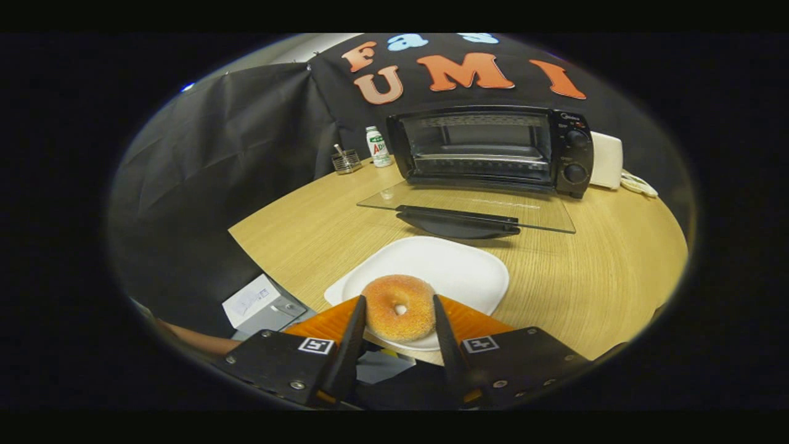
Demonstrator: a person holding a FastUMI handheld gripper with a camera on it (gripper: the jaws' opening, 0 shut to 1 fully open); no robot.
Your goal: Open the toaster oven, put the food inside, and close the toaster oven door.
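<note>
Gripper (399, 308) jaws flanked the bagel (398, 307) on the plate (456, 265), contact unclear (bagel flat, hole up). Oven (493, 148) beyond, door (468, 208) down flat, mouth facing the gripper.

no wording reads clearly: the bottle (378, 147) label, toaster oven (493, 150) badge and box (256, 302) print are too small.
</note>
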